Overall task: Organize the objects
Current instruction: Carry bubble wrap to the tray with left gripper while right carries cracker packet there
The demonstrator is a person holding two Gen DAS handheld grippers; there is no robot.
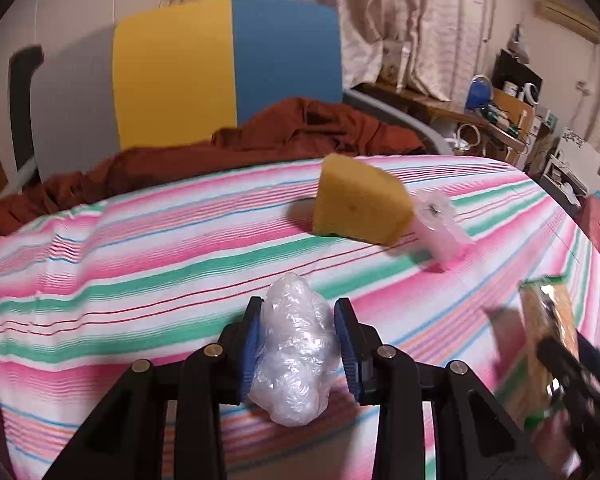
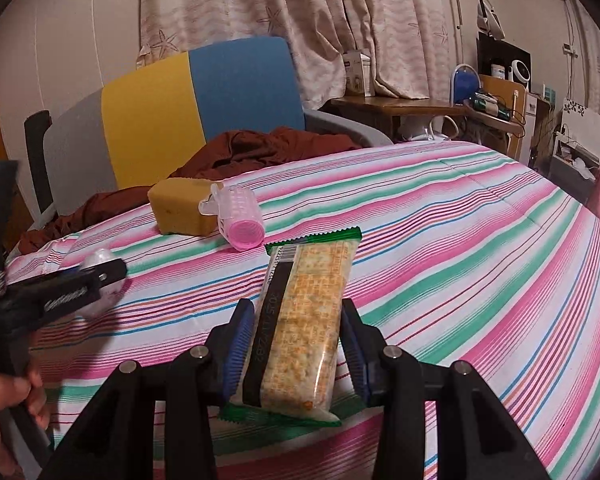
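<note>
While both tools angle down toward the striped bedspread (image 1: 140,264), we see the left gripper (image 1: 298,340) clenched on a crumpled ball of clear plastic wrap (image 1: 296,356), its blue pads (image 1: 249,356) pressing the bundle from either side at about 6 o'clock in the left wrist view. From the right wrist view that same tool reaches in from 9 o'clock, with a hand (image 2: 8,404) wrapped around its handle low at the edge.

The right gripper (image 2: 298,344) grasps a cracker packet (image 2: 300,320) with green ends; the packet runs lengthwise between the jaws and sticks out ahead of them toward 12 o'clock. In the left wrist view this packet appears blurred at 4 o'clock.

Farther up the bed, a yellow sponge (image 1: 360,200) lies at roughly 1 o'clock from the plastic bundle, and a pink hair roller (image 2: 238,216) with a clear clip rests touching its right side. A rust-brown cloth (image 1: 260,140) is heaped at the bed's far edge, in front of a yellow and blue chair back (image 1: 228,68).
</note>
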